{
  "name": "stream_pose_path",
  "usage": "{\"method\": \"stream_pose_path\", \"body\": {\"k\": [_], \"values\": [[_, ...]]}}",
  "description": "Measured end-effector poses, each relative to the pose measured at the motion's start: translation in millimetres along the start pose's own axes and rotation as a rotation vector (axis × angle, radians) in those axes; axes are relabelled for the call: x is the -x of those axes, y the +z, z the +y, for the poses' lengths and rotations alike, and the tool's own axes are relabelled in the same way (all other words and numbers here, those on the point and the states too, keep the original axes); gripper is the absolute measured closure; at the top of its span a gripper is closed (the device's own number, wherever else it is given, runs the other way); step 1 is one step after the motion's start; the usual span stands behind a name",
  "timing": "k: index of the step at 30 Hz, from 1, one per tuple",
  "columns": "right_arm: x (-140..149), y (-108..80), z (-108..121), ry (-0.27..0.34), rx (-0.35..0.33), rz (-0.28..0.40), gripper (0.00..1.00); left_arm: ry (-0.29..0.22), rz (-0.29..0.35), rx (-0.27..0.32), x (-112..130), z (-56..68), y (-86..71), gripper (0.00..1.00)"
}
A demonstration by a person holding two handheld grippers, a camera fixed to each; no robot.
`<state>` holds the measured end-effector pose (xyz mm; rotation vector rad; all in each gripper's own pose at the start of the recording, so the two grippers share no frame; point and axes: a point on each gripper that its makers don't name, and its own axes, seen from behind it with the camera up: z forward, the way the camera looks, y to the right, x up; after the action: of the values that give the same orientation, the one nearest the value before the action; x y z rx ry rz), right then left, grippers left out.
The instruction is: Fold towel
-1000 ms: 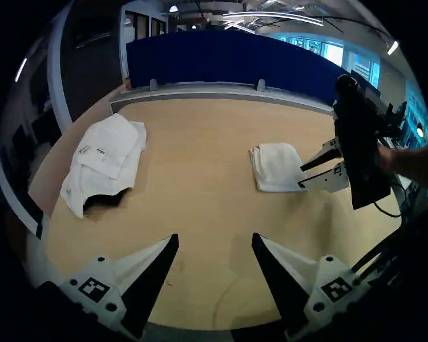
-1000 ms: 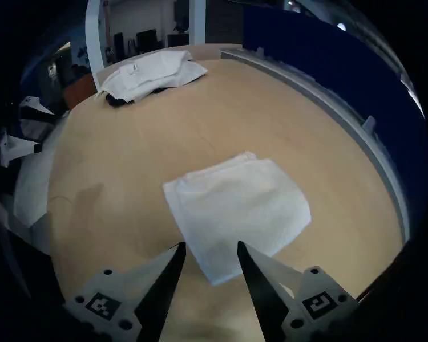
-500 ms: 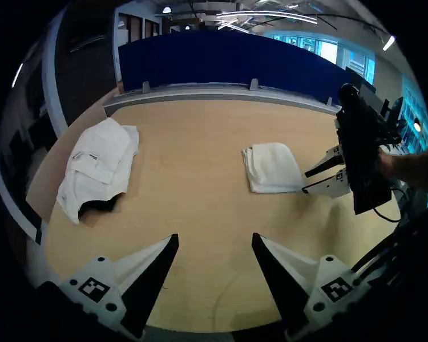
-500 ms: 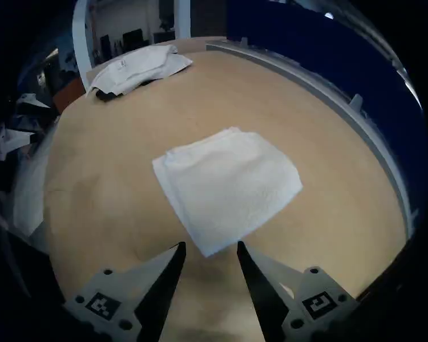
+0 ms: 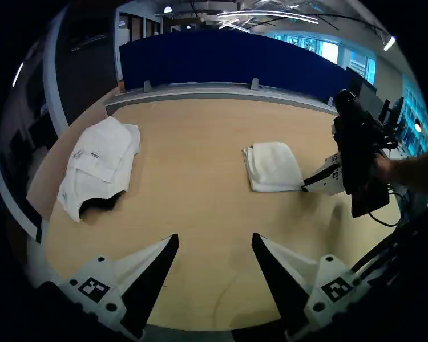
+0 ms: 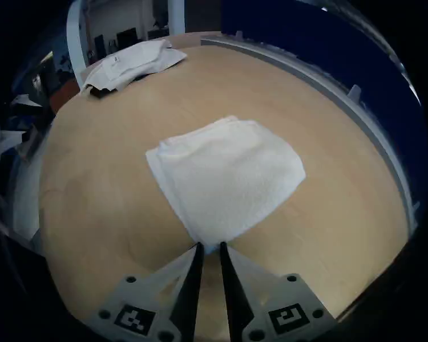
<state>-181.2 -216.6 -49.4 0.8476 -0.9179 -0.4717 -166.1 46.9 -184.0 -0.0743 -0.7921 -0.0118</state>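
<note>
Wooden table [image 5: 202, 171] carries a folded towel [image 6: 225, 171]; right gripper [image 6: 210, 247] clenches its six-o'clock corner, while left gripper [image 5: 214, 236] hangs spread wide, released.

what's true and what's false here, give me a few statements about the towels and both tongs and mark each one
1. The left tongs are wide open with nothing between them. True.
2. The folded towel lies on a blue tablecloth. False: it lies directly on the bare wooden table.
3. The right tongs are almost closed, with their tips at the near corner of the folded towel. True.
4. The white pile sits on top of the folded towel. False: it lies well apart from it, near the table's edge, with bare wood between them.
</note>
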Motion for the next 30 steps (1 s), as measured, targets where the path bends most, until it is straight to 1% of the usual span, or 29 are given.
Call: {"method": "stream_pose_path", "body": {"k": [3,5,11,15,21,30], "values": [[0.2,1.4,-0.4,0.006,0.001,0.003,0.91,0.001,0.0,-0.001,0.1,-0.1,0.5,0.05],[-0.3,1.7,0.8,0.007,0.007,0.008,0.95,0.0,0.0,-0.001,0.4,-0.1,1.0,0.05],[-4.1,-3.9,6.4,-0.015,0.029,0.027,0.97,0.004,0.0,0.005,-0.4,2.2,1.0,0.05],[-17.2,-12.2,11.7,-0.018,0.039,0.053,0.97,0.006,0.001,0.013,-2.3,4.6,0.3,0.05],[-53.6,-36.8,24.1,-0.033,0.066,0.112,0.97,0.007,0.019,0.027,-11.0,7.3,2.5,0.05],[-119.9,-90.3,43.6,-0.079,0.12,0.217,0.97,0.034,0.062,0.054,-31.9,14.2,1.4,0.05]]}}
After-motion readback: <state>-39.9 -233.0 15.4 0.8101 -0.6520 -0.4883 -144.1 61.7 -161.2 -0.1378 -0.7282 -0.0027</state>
